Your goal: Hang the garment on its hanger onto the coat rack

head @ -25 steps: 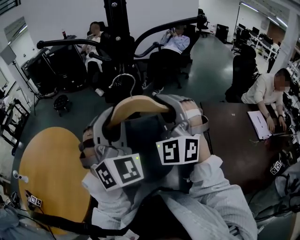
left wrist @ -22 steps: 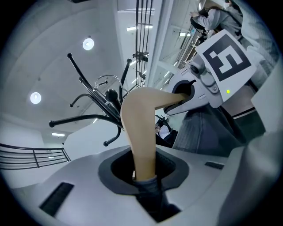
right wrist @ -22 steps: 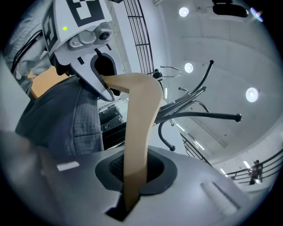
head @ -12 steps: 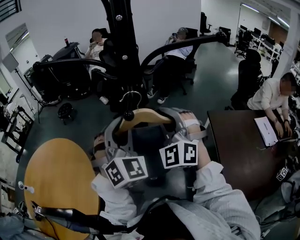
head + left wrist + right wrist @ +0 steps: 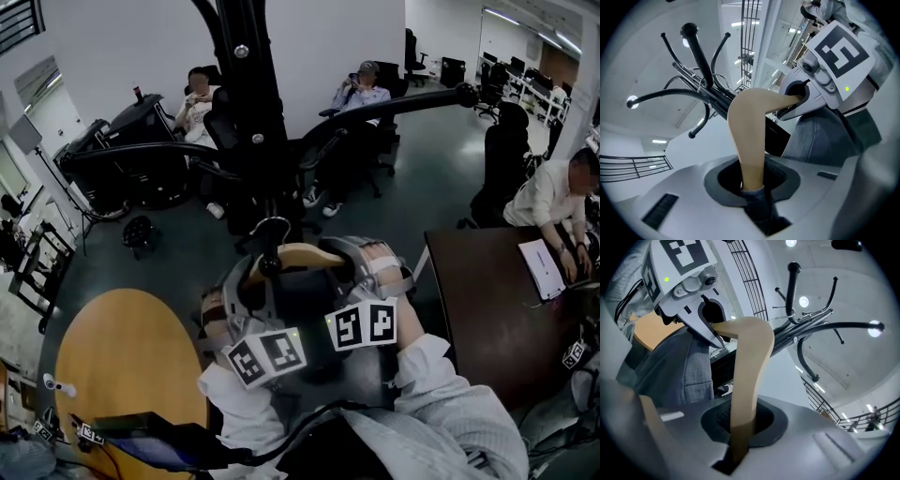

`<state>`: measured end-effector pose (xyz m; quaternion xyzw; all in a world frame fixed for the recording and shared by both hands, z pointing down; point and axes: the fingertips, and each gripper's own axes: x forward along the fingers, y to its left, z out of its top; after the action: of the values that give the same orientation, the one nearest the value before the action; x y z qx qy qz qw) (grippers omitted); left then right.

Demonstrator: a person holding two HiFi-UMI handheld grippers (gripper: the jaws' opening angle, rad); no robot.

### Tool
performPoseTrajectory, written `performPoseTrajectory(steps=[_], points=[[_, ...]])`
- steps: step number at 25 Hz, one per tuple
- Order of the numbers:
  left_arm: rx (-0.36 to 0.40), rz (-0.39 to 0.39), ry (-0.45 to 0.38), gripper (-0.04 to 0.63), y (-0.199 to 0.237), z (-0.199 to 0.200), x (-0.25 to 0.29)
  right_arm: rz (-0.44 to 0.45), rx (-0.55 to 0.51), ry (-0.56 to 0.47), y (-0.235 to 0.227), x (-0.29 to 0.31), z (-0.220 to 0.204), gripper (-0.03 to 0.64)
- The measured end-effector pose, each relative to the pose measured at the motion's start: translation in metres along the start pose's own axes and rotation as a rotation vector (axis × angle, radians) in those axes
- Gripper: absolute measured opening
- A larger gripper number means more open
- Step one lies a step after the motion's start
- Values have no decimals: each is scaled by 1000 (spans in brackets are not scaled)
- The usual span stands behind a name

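A wooden hanger (image 5: 302,255) with a dark grey garment (image 5: 300,305) on it is held up between both grippers, just in front of the black coat rack (image 5: 251,112). Its metal hook (image 5: 274,228) sits close to the rack's pole, below the curved arms. My left gripper (image 5: 752,183) is shut on one end of the hanger (image 5: 747,126), with garment cloth in the jaws. My right gripper (image 5: 739,430) is shut on the other end of the hanger (image 5: 750,362). From each gripper view I see the other gripper, the rack's arms (image 5: 701,61) overhead and the garment (image 5: 679,366) hanging below.
A round wooden table (image 5: 122,366) stands at lower left and a dark desk (image 5: 487,309) at right, with a person (image 5: 553,197) working at it. Two people sit on chairs behind the rack. A black cart (image 5: 122,159) stands at back left.
Both grippers have carried the hanger forward toward the rack. The hook now lies close against the pole, and the rack's arms reach farther over the hanger.
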<state>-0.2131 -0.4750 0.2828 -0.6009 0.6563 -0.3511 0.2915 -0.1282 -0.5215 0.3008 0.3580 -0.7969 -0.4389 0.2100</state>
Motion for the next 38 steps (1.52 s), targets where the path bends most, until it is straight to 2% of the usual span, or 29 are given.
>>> performPoseTrajectory(steps=[3, 5, 8, 10, 12, 17, 20, 24, 26, 29, 31, 34, 36, 38], points=[[17, 44, -20, 78, 4, -1, 0, -24, -16, -19, 1, 0, 1, 8], [8, 41, -23, 78, 3, -2, -2, -4, -2, -40, 3, -4, 3, 11], [-28, 23, -25, 81, 1, -2, -5, 92, 41, -68, 9, -10, 5, 25], [-63, 8, -35, 93, 3, 0, -7, 149, 53, -87, 7, -14, 9, 85], [-96, -15, -55, 113, 4, 1, -14, 202, 56, -100, 9, -21, 11, 110], [-77, -66, -130, 164, -4, 9, -42, 282, 98, -152, 15, -53, 10, 164], [-127, -118, -216, 164, -3, 22, -65, 312, 99, -181, 15, -71, 15, 181], [-189, -102, -314, 164, 11, 45, -95, 289, 157, -227, 5, -97, 24, 179], [-254, -98, -361, 164, 14, 56, -106, 255, 225, -267, -3, -111, 31, 179], [-428, -99, -420, 164, 10, 68, -117, 172, 341, -320, -16, -129, 37, 178], [-523, -119, -454, 164, 3, 78, -120, 133, 405, -316, -19, -137, 35, 178], [-620, -155, -493, 164, -7, 97, -120, 99, 472, -285, -20, -146, 30, 173], [-690, -196, -510, 163, -16, 109, -117, 60, 531, -270, -25, -153, 24, 144], [-748, -243, -517, 163, -29, 121, -112, 4, 597, -262, -33, -164, 15, 86]])
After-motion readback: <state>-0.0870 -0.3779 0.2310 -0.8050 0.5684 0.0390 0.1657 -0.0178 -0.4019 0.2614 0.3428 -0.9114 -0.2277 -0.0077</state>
